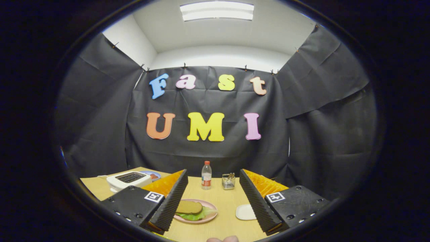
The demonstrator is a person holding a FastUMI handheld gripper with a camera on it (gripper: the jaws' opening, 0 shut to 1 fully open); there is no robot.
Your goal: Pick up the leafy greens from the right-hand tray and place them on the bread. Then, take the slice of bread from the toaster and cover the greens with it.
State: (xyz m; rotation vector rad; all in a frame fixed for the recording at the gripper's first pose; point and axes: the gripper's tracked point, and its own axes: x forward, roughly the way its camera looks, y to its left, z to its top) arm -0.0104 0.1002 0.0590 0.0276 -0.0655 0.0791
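Gripper [212, 198] fingers stand wide apart with nothing between them, raised above the desk [215, 228] and looking level across it, which reads as a pull-back stance after letting go rather than a reach. Just ahead of the left finger sits a pink plate [211, 216] carrying the sandwich: a slice of bread [188, 206] lies on top, and the leafy greens [198, 215] peek out from under it along the near and right edges, so the greens look sandwiched and covered as the task asks. The top slice seems a little off centre toward the left, probably from being dropped rather than pressed down. A small white tray [246, 212] rests near the right finger with nothing on it, fitting a tray whose greens have been taken. Beyond the left finger stands a white toaster [129, 180], its slots dark; whether any bread remains inside I cannot tell. Farther back, between the fingers, are a bottle [206, 175] and a small clear holder [228, 181], both well apart from the plate. By my judgement the job is essentially done
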